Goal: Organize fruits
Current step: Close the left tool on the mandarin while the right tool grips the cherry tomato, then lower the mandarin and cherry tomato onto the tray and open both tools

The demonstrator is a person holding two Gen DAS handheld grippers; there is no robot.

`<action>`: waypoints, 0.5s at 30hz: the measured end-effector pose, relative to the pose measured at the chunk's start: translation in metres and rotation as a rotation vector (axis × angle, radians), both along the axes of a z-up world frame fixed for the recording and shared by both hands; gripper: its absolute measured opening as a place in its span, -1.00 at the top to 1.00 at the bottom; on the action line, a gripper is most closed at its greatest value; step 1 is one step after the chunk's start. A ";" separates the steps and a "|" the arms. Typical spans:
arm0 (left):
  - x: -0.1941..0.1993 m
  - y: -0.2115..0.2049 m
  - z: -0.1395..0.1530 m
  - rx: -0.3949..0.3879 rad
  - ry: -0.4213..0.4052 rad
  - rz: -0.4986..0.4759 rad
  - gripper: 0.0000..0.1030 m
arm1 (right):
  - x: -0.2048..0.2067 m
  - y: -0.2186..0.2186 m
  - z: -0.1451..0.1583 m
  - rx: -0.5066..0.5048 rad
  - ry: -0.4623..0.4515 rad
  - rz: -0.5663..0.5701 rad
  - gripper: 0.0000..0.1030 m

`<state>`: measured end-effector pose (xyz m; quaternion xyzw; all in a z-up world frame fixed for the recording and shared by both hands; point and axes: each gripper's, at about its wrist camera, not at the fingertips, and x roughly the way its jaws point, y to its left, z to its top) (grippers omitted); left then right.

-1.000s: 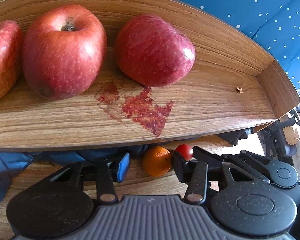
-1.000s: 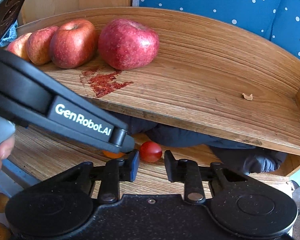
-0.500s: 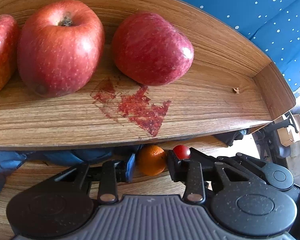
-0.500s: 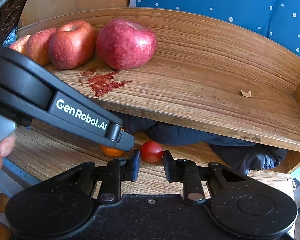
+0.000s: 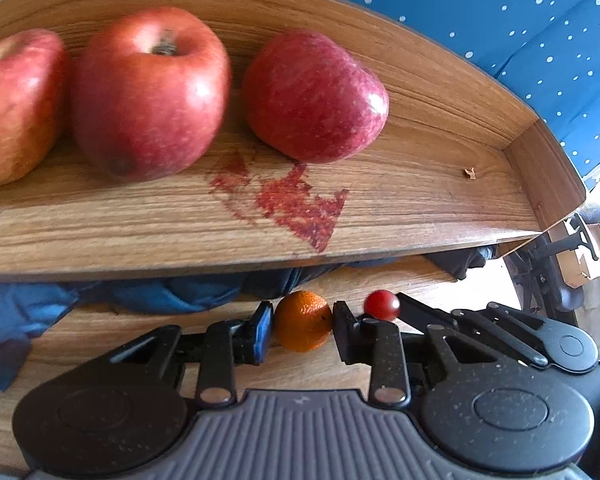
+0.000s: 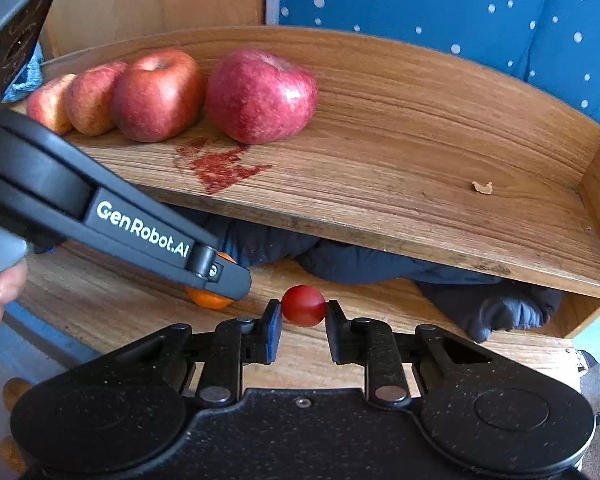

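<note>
A small orange (image 5: 302, 320) sits between the pads of my left gripper (image 5: 300, 326), which is shut on it, low over the lower wooden board (image 5: 100, 332). Just to its right, my right gripper (image 6: 303, 314) is shut on a cherry tomato (image 6: 303, 305). In the right wrist view the left gripper (image 6: 224, 280) reaches in from the left, and the orange (image 6: 208, 300) is partly hidden under its finger. Several red apples (image 6: 260, 96) stand in a row on the left of the upper wooden shelf (image 6: 420, 168).
A red stain (image 5: 296, 204) marks the shelf in front of the apples. Dark blue cloth (image 6: 380, 264) is bunched under the shelf. Blue dotted fabric (image 6: 460, 20) hangs behind. A person's hand (image 6: 0, 292) holds the left gripper. More oranges (image 6: 14, 390) lie lower left.
Both grippers have narrowed: the left pads now touch the orange, and the right pads now touch the cherry tomato. Both views have pulled back a little from the shelf.
</note>
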<state>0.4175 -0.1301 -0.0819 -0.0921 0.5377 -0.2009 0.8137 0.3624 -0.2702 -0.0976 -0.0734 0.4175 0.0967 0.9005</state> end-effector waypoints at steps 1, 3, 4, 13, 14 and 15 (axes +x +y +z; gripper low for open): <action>-0.002 0.002 0.001 0.001 -0.001 0.004 0.33 | -0.004 0.001 0.003 0.000 -0.003 0.004 0.52; -0.008 0.006 0.005 0.000 -0.002 0.013 0.33 | -0.011 0.005 0.009 0.001 -0.011 0.011 0.52; -0.013 0.009 0.007 -0.001 -0.005 0.018 0.33 | -0.015 0.007 0.013 0.004 -0.015 0.017 0.51; -0.052 0.042 0.027 0.014 -0.031 0.122 0.33 | -0.052 0.026 0.031 0.056 -0.038 0.104 0.51; -0.057 0.046 0.028 0.018 -0.032 0.139 0.33 | -0.057 0.033 0.031 0.060 -0.039 0.123 0.51; -0.062 0.050 0.029 0.020 -0.032 0.156 0.33 | -0.060 0.036 0.032 0.065 -0.038 0.139 0.51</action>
